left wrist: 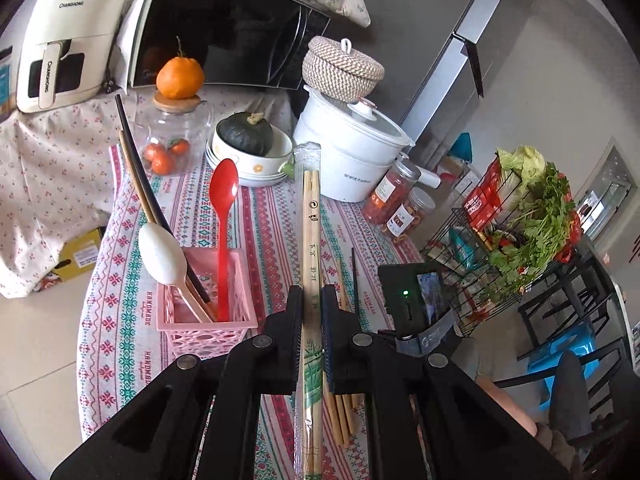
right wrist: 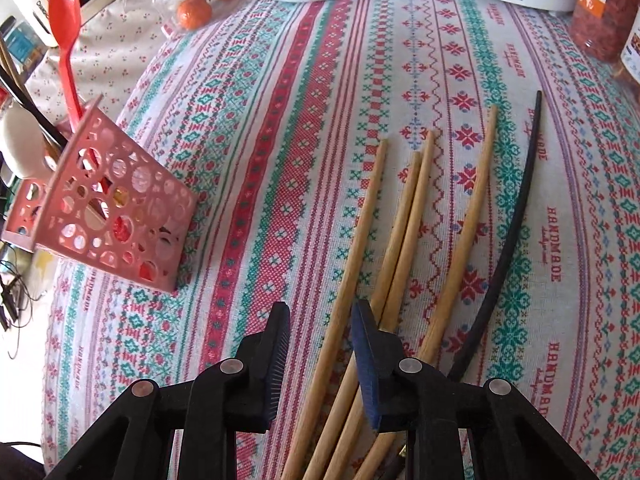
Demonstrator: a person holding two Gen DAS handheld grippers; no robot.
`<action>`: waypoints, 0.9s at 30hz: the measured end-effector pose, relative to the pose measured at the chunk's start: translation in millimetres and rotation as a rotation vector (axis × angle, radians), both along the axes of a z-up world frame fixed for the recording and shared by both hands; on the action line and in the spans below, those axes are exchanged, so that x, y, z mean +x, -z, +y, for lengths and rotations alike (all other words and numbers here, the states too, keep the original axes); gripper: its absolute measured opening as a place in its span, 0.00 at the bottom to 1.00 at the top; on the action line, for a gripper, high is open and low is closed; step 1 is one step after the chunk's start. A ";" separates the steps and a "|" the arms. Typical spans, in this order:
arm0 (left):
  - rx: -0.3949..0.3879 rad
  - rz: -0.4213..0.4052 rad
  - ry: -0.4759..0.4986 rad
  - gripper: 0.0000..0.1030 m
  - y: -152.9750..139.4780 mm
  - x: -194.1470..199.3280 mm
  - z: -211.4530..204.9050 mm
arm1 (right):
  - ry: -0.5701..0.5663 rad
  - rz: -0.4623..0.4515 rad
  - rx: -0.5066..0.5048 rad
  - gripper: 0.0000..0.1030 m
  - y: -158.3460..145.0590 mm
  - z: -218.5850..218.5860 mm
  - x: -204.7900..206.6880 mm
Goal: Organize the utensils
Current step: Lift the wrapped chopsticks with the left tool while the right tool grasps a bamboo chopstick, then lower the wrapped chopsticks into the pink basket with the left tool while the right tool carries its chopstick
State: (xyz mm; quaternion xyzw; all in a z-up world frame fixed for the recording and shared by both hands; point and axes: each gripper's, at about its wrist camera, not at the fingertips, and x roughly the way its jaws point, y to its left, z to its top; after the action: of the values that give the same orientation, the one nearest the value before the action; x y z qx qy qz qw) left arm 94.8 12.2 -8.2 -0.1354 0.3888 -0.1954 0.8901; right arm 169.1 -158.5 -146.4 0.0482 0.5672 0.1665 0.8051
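While my left gripper (left wrist: 311,300) clamps wrapped chopsticks (left wrist: 311,216) above the "HANDMADE" tablecloth (left wrist: 272,216), my right gripper (right wrist: 322,316) stands narrowly open around one wooden chopstick (right wrist: 360,216); pink basket (left wrist: 200,320) nearby, "CHANGHONG" fryer (left wrist: 68,32) behind.

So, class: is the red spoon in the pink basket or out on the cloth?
In: the red spoon stands handle-down inside the pink basket.

L gripper (left wrist: 311,300): jaws clamped tight on wrapped chopsticks (left wrist: 311,240), tilted downward, raised off tablecloth. R gripper (right wrist: 322,312): pointing steeply down, jaws partly apart, straddling one wooden chopstick (right wrist: 352,248), pads not pressing it.
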 end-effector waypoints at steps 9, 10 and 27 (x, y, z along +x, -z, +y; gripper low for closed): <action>-0.013 -0.086 -0.018 0.09 -15.6 -4.6 12.5 | 0.025 -0.179 0.101 0.06 -55.1 -7.6 -11.1; -0.015 -0.104 -0.026 0.09 -18.9 -5.6 15.2 | 0.041 -0.220 0.135 0.06 -68.3 -12.9 -14.9; -0.040 -0.320 -0.197 0.09 -30.0 7.3 51.1 | 0.080 -0.695 0.350 0.07 -158.2 -20.7 -76.4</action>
State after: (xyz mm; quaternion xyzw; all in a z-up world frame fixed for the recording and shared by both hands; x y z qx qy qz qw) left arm 102.1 63.3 21.8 -0.1575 0.2230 -0.1338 0.9526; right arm 92.6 -179.3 11.8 0.1474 0.2214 0.2355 0.9348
